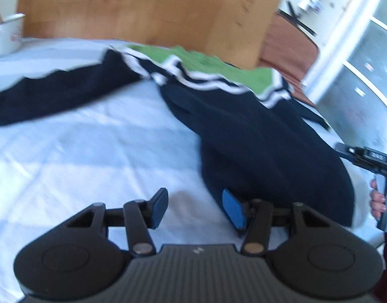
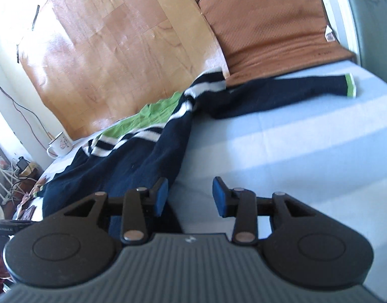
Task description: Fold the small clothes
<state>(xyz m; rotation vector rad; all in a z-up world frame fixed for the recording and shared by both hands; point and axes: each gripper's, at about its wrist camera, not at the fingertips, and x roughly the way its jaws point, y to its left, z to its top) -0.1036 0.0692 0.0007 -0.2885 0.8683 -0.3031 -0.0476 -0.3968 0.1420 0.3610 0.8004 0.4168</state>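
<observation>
Across the middle of both frames lies a dark navy sweater [image 1: 256,131] with white stripes and a green band, spread on a pale blue sheet [image 1: 92,139] that covers the work surface.

Left wrist view: the sweater's body runs from upper centre down to the lower right, and one sleeve stretches away to the left edge. The green band sits at the far edge, upper centre, against a wooden board [image 1: 143,7]. The left gripper [image 1: 197,209] occupies the bottom of the frame with its jaws partly open and nothing between them; the blue pad on the right side of the frame overlaps the sweater's near edge, while the other stands over bare sheet. Whether that pad touches the cloth cannot be told. A white enamel mug [image 1: 6,35] stands at upper left. At the right edge a hand [image 1: 378,199] grips a dark handle. The picture is blurred.

Right wrist view: the sweater runs from lower left up to centre, with a sleeve reaching right to a green cuff at upper right. The right gripper [image 2: 189,197] has its jaws partly open and empty; the left-side pad stands over the sweater's edge, the right-side pad over sheet. A brown cushion [image 2: 274,25] leans at upper right, beside the wooden board.
</observation>
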